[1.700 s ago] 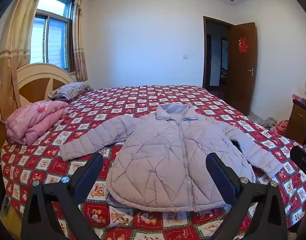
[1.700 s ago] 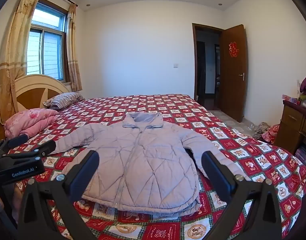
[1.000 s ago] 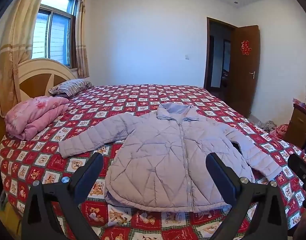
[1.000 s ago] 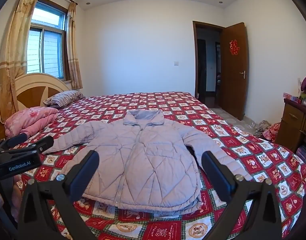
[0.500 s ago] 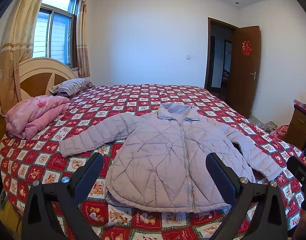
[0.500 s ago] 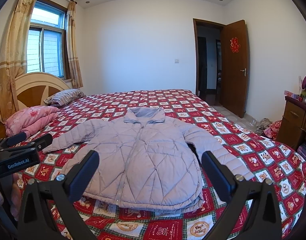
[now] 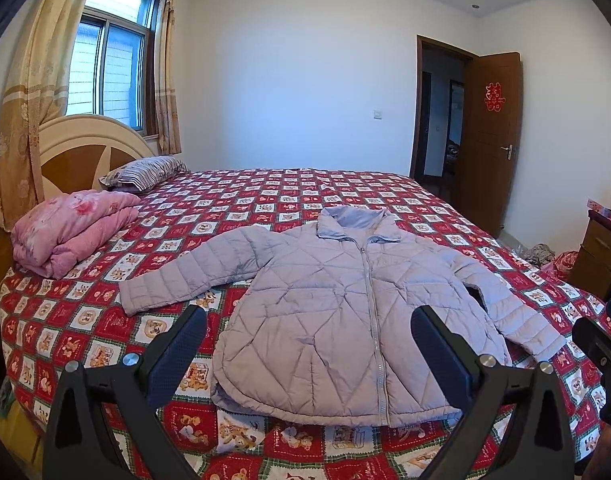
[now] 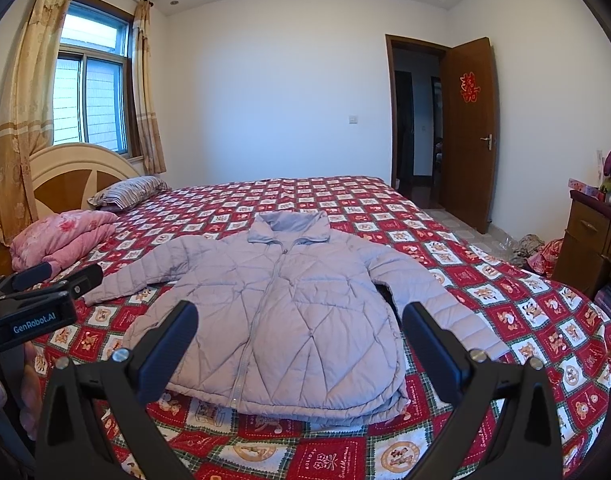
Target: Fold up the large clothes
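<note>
A lilac quilted jacket [image 7: 337, 312] [image 8: 281, 304] lies flat and zipped on the bed, collar toward the far side, both sleeves spread outward. My left gripper [image 7: 308, 320] hovers open above the near hem, nothing between its fingers. My right gripper [image 8: 300, 316] is open too, held over the hem on the jacket's right half. In the right wrist view the left gripper's body [image 8: 29, 312] shows at the left edge, beyond the left sleeve cuff. A part of the right gripper [image 7: 601, 344] shows at the right edge of the left wrist view.
The bed has a red patterned quilt [image 7: 265, 200] [image 8: 345, 200]. A folded pink blanket [image 7: 69, 228] and a striped pillow [image 7: 145, 172] lie by the headboard at the left. A wooden dresser [image 8: 593, 240] stands at the right, a door [image 8: 469, 128] behind it.
Both views have drifted slightly; the jacket sits a little lower and nearer in the frames. Both grippers stayed open and the jacket has not moved.
</note>
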`<act>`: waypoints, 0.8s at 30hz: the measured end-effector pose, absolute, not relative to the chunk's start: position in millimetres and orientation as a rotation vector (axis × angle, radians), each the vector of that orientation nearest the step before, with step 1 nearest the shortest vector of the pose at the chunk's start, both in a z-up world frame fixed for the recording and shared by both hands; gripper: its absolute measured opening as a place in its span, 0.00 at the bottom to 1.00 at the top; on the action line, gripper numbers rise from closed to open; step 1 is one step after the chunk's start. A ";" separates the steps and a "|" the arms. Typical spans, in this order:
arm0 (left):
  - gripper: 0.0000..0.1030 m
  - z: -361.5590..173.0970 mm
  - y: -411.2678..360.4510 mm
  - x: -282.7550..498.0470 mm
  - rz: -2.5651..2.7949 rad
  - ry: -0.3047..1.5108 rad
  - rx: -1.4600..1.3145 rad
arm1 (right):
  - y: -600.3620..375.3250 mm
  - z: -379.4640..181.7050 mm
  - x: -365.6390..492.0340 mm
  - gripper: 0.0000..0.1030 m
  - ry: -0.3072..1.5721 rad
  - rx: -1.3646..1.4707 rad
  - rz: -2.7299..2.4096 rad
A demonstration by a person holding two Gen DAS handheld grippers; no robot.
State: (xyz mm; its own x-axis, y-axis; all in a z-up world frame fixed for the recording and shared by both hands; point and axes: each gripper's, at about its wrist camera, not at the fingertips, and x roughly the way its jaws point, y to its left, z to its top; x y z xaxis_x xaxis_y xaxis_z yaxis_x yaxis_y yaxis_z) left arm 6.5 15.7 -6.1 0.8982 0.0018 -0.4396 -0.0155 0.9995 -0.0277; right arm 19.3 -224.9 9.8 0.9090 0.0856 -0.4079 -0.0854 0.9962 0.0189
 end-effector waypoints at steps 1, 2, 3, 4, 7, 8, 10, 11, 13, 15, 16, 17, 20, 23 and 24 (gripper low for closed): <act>0.99 -6.3 15.6 6.3 0.010 0.455 -0.031 | -225.0 9.6 19.5 1.00 0.420 0.000 0.087; 0.99 -6.6 16.2 6.7 0.010 0.455 -0.032 | -225.8 10.4 20.6 1.00 0.421 0.001 0.087; 0.99 -6.9 16.3 6.5 0.010 0.456 -0.031 | -225.4 9.6 20.1 1.00 0.421 0.001 0.088; 0.99 -7.5 16.6 6.9 0.012 0.457 -0.031 | -225.6 9.8 20.2 1.00 0.423 0.002 0.088; 0.99 -8.7 16.7 7.9 0.014 0.460 -0.032 | -223.1 7.8 21.9 1.00 0.427 0.002 0.088; 0.99 -8.5 16.6 7.9 0.014 0.460 -0.031 | -223.2 7.7 21.9 1.00 0.428 0.002 0.088; 0.99 -8.4 17.1 8.0 0.013 0.460 -0.032 | -223.7 7.8 22.1 1.00 0.429 0.004 0.089; 0.99 -9.0 17.5 8.2 0.013 0.460 -0.032 | -222.9 7.1 21.6 1.00 0.429 0.004 0.090; 0.99 -8.9 17.0 7.9 0.014 0.460 -0.033 | -222.7 6.9 22.0 1.00 0.429 0.004 0.089; 0.99 -9.1 16.7 8.0 0.013 0.460 -0.032 | -223.4 7.2 22.2 1.00 0.430 0.004 0.089; 0.99 -8.6 16.7 7.9 0.013 0.460 -0.032 | -222.9 6.7 22.1 1.00 0.430 0.003 0.089; 0.99 -8.9 16.8 8.0 0.013 0.460 -0.031 | -222.9 6.7 22.1 1.00 0.431 0.002 0.089; 0.99 -9.0 17.2 8.1 0.013 0.459 -0.032 | -223.7 6.8 22.0 1.00 0.432 0.005 0.091; 0.99 -9.1 16.7 8.6 0.014 0.460 -0.032 | -221.9 4.1 21.7 1.00 0.432 0.004 0.090; 0.99 -8.6 16.8 8.1 0.014 0.461 -0.032 | -222.1 4.1 21.9 1.00 0.433 0.006 0.091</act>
State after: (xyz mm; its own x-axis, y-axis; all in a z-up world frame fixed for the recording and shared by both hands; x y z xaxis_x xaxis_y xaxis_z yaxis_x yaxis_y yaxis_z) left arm 8.1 16.8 -8.6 0.8956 0.0059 -0.4447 -0.0204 0.9994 -0.0279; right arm 21.9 -222.1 4.1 0.9039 0.0889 -0.4184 -0.0866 0.9959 0.0246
